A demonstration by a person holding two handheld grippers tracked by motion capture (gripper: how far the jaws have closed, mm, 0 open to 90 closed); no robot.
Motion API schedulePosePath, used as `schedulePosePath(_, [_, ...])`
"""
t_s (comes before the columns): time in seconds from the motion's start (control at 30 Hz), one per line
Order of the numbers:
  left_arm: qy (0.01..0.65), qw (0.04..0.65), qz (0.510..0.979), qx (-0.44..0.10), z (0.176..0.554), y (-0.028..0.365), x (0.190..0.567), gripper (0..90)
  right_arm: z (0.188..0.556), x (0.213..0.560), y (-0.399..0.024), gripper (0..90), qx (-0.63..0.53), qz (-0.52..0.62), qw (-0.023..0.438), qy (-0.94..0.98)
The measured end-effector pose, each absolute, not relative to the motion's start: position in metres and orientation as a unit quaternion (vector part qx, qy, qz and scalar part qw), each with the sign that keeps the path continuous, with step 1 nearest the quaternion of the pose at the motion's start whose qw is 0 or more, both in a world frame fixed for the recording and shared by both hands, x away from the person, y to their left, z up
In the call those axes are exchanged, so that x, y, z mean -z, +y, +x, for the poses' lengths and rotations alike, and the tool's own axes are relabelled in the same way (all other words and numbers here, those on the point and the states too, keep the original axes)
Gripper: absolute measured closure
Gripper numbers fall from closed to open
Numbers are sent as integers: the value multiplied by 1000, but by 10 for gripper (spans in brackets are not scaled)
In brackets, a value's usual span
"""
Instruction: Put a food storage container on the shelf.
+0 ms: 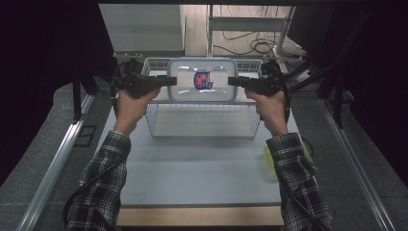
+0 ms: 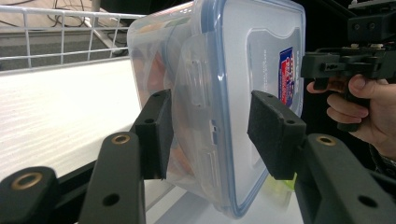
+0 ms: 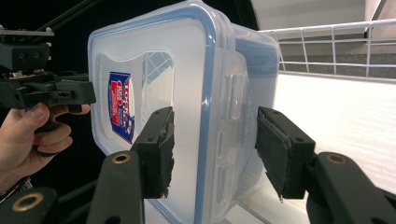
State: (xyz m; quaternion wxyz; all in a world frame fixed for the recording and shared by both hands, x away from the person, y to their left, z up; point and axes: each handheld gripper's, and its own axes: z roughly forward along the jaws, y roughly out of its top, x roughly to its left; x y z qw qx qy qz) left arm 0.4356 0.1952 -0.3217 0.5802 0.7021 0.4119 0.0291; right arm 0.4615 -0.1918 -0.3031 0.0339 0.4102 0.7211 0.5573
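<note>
Here's the counter point(image 1: 202, 168), pale grey-blue and wide, with a strip of wood along its near edge. Sitting on its far half is a white wire basket point(image 1: 202, 126), open at the top, its rails also showing in both gripper views behind the action.

And right above that basket, lifted clear of the counter, is the star of the moment: a clear plastic storage box point(image 1: 202, 79) with a blue-rimmed lid and a red-and-blue label point(image 1: 203, 80) in the middle of the lid. It hangs between the two grippers, lid facing up toward the high camera, over the far part of the basket. Something orange is dimly visible through its wall in the left gripper view; what it is, I cannot tell.

Two arms in plaid sleeves point(image 1: 103, 185) come up from below. The left gripper point(image 2: 210, 135) has the box's left short end, one finger on the lid side, the other on the body side, straddling the side latch point(image 2: 196, 84). The body-side pad sits against the wall; the grip looks firm. The right gripper point(image 3: 215, 149) mirrors it on the opposite end, fingers clamped across rim and latch.

Small detail: a yellow-green thing point(image 1: 269, 161) lies at the counter's right edge, partly under the right sleeve.
</note>
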Motion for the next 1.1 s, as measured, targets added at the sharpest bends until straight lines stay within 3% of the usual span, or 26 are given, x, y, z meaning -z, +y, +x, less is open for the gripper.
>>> schedulePosePath(0.27, [421,582,695,-24,439,198,328,477,462,309,-193,547,-531,412,47,739])
schedulePosePath(0.33, [424,576,699,-31,441,201,330,558,465,314,-192,510,-538,418,33,731])
schedulePosePath(0.4, [428,573,698,-34,444,202,331,564,468,315,-194,514,-550,430,14,716])
schedulePosePath(0.43, [429,572,699,-34,445,201,330,566,468,315,-195,570,-555,428,24,713])
schedulePosePath(0.5, [430,567,702,-39,445,200,328,568,467,311,-195,583,-551,426,37,716])
schedulePosePath(0.9, [431,559,704,-74,441,195,324,567,463,306,-186,600,-537,436,95,716])
schedulePosePath(1.1, [412,575,704,-65,429,197,326,449,453,307,-196,528,-551,417,97,717])
